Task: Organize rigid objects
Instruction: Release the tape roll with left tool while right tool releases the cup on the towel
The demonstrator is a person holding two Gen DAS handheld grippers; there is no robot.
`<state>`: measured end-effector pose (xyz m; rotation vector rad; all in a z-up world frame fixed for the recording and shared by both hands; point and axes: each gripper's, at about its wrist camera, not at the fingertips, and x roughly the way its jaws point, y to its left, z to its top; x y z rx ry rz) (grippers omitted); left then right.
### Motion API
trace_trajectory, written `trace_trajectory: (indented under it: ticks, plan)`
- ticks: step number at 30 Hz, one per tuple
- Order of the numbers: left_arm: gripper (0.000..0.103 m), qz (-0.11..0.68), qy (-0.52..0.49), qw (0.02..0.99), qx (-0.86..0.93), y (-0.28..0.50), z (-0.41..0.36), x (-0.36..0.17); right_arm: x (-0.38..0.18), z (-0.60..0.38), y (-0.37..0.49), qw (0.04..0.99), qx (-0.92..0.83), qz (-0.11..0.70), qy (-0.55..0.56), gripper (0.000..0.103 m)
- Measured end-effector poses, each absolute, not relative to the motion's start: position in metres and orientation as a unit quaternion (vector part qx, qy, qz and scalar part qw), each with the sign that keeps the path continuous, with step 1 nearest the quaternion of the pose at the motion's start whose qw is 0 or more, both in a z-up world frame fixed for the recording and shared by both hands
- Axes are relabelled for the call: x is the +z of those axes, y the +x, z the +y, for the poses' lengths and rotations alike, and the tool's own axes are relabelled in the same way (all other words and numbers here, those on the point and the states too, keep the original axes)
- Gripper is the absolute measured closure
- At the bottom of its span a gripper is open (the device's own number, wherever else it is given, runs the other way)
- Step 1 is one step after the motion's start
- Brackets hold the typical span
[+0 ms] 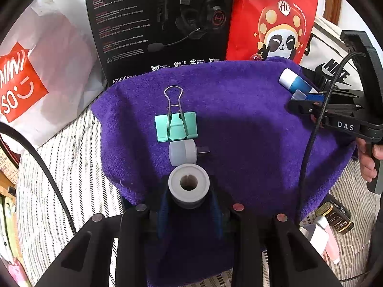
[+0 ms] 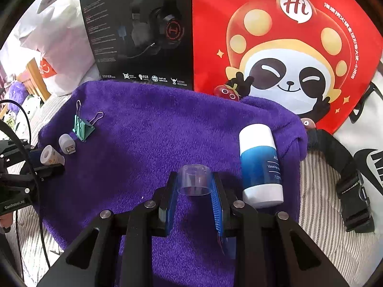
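In the left wrist view my left gripper (image 1: pixel 189 187) is shut on a white roll with a hollow core (image 1: pixel 189 181), held over the near edge of a purple towel (image 1: pixel 239 124). Just beyond it lie a white USB night-light (image 1: pixel 183 153) and a green binder clip (image 1: pixel 176 128), in a row. In the right wrist view my right gripper (image 2: pixel 194 179) is shut on a clear plastic cap (image 2: pixel 195 181) above the towel (image 2: pixel 155 131). A blue and white Vaseline stick (image 2: pixel 259 165) lies just right of it. The left gripper (image 2: pixel 49 161) shows at the far left.
A black headset box (image 1: pixel 158 24), a red panda bag (image 1: pixel 275 19) and a white shopping bag (image 1: pixel 24 83) stand behind the towel. A Nike bag (image 2: pixel 368 167) with a black strap (image 2: pixel 347 179) lies right. Striped bedding (image 1: pixel 67 167) surrounds the towel; a small dark jar (image 1: pixel 335 217) lies at its right.
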<state>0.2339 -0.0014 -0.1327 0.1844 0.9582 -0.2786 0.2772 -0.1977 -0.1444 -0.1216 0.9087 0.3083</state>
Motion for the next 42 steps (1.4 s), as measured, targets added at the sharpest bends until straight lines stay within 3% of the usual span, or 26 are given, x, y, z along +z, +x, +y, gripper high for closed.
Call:
trace_trajectory:
  ticks: [22, 26, 31, 36, 42]
  plan:
    - [0.067, 0.457, 0.101, 0.873, -0.14, 0.233, -0.003, -0.134, -0.15, -0.178, 0.275, 0.881, 0.156, 0.429, -0.122, 0.076]
    - [0.067, 0.456, 0.103, 0.873, -0.141, 0.233, -0.002, -0.134, -0.149, -0.179, 0.273, 0.88, 0.156, 0.43, -0.125, 0.066]
    - [0.066, 0.456, 0.103, 0.872, -0.143, 0.233, -0.002, -0.134, -0.147, -0.185, 0.273, 0.879, 0.153, 0.435, -0.119, 0.066]
    - [0.055, 0.46, 0.098, 0.869, -0.152, 0.232, -0.005, -0.133, -0.14, -0.195, 0.272, 0.878, 0.157, 0.441, -0.096, 0.064]
    - [0.055, 0.458, 0.099, 0.871, -0.145, 0.23, -0.002, -0.122, -0.113, -0.207, 0.263, 0.888, 0.148, 0.428, -0.081, 0.064]
